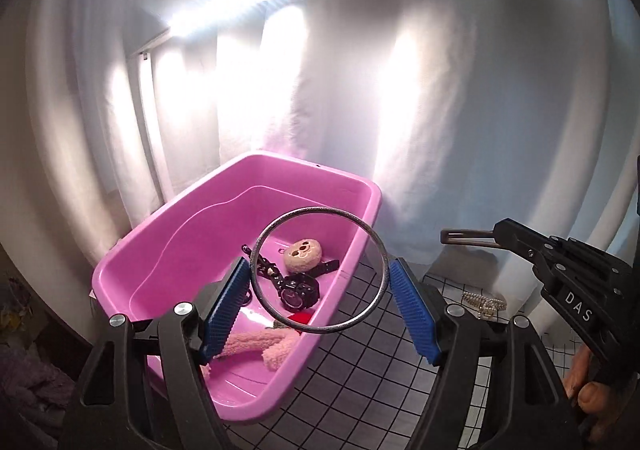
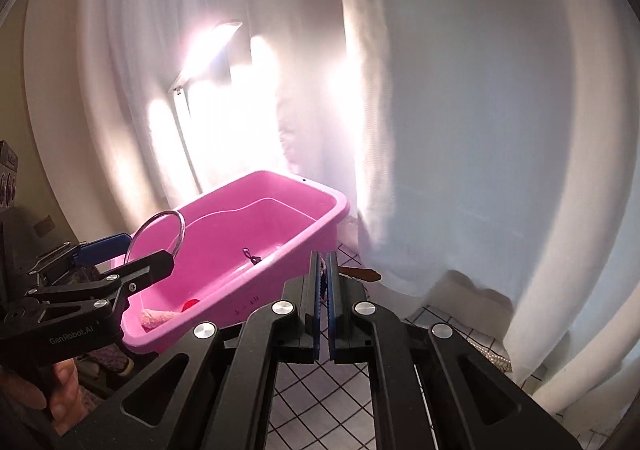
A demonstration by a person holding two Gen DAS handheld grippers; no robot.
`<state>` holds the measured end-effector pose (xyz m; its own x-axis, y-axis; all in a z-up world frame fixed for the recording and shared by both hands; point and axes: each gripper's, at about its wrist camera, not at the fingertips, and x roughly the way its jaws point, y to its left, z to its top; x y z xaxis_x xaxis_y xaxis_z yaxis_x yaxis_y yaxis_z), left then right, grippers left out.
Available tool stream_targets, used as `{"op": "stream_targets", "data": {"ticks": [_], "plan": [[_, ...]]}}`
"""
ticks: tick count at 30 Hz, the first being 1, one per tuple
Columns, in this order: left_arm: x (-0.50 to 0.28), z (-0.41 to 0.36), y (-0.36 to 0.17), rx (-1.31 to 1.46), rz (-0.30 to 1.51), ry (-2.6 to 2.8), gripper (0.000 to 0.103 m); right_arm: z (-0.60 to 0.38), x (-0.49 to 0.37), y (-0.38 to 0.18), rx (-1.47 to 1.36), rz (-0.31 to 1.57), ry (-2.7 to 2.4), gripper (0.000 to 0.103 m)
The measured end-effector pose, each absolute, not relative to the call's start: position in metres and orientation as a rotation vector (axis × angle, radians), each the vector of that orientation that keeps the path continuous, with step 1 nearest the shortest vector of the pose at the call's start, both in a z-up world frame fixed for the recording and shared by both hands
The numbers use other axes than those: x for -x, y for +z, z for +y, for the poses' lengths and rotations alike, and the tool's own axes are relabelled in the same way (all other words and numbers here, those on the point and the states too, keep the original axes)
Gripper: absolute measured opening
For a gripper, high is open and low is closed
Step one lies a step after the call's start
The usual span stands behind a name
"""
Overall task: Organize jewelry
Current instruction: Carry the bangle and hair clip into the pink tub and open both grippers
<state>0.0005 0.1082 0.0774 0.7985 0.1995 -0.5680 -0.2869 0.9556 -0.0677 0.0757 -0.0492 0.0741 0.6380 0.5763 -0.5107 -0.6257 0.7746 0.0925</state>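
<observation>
Left gripper (image 1: 320, 286), blue ribbed pads spread wide, pinching a silver bangle (image 1: 320, 270) by its outer rim; the ring stands upright between the pads, above the near right part of the tub. Right gripper (image 2: 325, 290), pads pressed together on a brown hair clip (image 2: 360, 273), whose free end juts out to the right of the fingers; in the left wrist view the same clip (image 1: 468, 237) points left from the closed tips.

White curtain (image 1: 460, 90) fills the background, lit by a bright strip lamp (image 1: 224, 8) at upper left. Table surface, a white cloth with a black grid (image 1: 360, 378), lies under the tub and to its right.

Pink plastic tub (image 1: 168, 246), open, on the left half of the table. Inside it, largest first: a pink fluffy band (image 1: 256, 346) at the near end, a black wristwatch (image 1: 298, 290) at centre, a round beige plush face (image 1: 303, 254) just beyond the watch, a small red item (image 1: 301, 317) partly hidden, too small to identify.

Pearl strand (image 1: 486, 304) on the cloth at right, well apart from the tub.
</observation>
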Motion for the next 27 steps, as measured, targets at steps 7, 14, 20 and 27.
{"op": "stream_targets", "data": {"ticks": [7,14,20,27], "plan": [[-0.001,0.179,0.066,0.213,0.637,0.372,0.070,0.044,-0.104,0.075,0.146,0.603,0.826,0.003],[-0.018,0.229,0.033,0.298,0.724,0.416,0.070,0.119,-0.145,0.046,0.234,0.723,0.867,0.003],[-0.039,0.251,0.008,0.356,0.797,0.412,0.070,0.145,-0.172,0.016,0.272,0.845,0.837,0.003],[-0.060,0.262,-0.007,0.363,0.851,0.399,0.070,0.160,-0.189,-0.006,0.300,0.922,0.794,0.003]]}}
